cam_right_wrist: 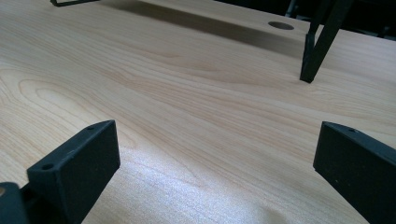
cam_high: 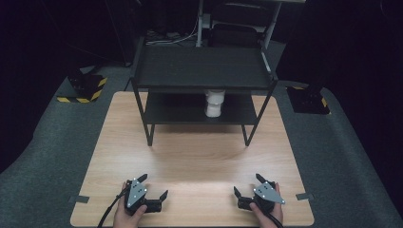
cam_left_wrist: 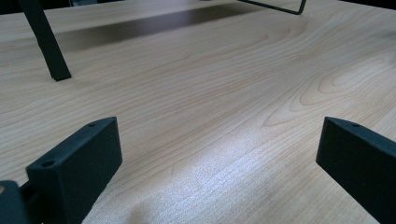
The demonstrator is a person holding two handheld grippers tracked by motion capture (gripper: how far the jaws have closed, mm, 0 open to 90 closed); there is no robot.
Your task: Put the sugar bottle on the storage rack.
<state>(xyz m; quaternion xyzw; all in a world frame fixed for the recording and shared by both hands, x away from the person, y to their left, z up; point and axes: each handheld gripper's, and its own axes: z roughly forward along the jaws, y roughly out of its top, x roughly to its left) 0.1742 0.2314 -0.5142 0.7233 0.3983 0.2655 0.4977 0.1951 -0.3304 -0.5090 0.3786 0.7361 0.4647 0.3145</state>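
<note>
Both grippers rest low on the wooden table (cam_high: 199,156) near its front edge, each held by a hand. My left gripper (cam_high: 153,186) is at the front left, jaws wide apart and empty; its own view looks across bare wood between them (cam_left_wrist: 219,149). My right gripper (cam_high: 248,184) is at the front right, also open and empty (cam_right_wrist: 217,149). A white container (cam_high: 214,103) stands on the lower shelf of a black two-tier rack (cam_high: 202,71) at the back of the table, far from both grippers.
The rack's thin black legs (cam_left_wrist: 46,42) (cam_right_wrist: 322,42) stand on the table ahead of the grippers. A round hole (cam_right_wrist: 280,25) shows in the tabletop near the right leg. Grey carpet surrounds the table, with yellow-black striped stand bases (cam_high: 85,88) on it.
</note>
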